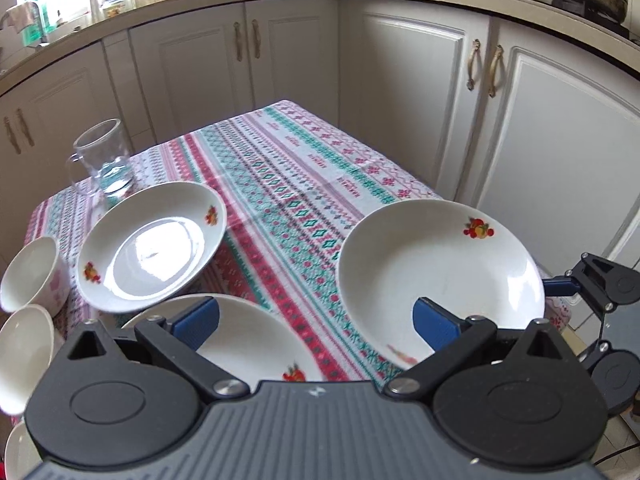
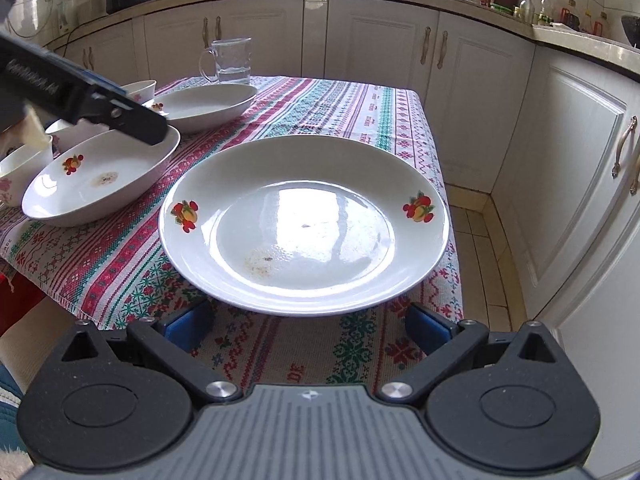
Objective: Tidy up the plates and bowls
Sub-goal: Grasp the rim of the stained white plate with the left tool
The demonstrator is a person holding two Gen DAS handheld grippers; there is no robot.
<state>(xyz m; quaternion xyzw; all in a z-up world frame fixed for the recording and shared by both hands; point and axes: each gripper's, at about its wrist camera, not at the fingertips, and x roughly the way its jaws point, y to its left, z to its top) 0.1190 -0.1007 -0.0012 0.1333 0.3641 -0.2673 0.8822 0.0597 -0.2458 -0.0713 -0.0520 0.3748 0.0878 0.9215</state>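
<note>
While stains mark plate [image 2: 304,224], only left view shows bowls [image 1: 30,276].

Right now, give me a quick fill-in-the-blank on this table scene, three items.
1. The glass mug at the far end of the table holds a little ____.
2. Each plate rim, like the large plate's, carries printed ____ motifs.
3. The right gripper has its jaws ____, with the large plate just ahead.

Missing words: water; fruit; open
</note>
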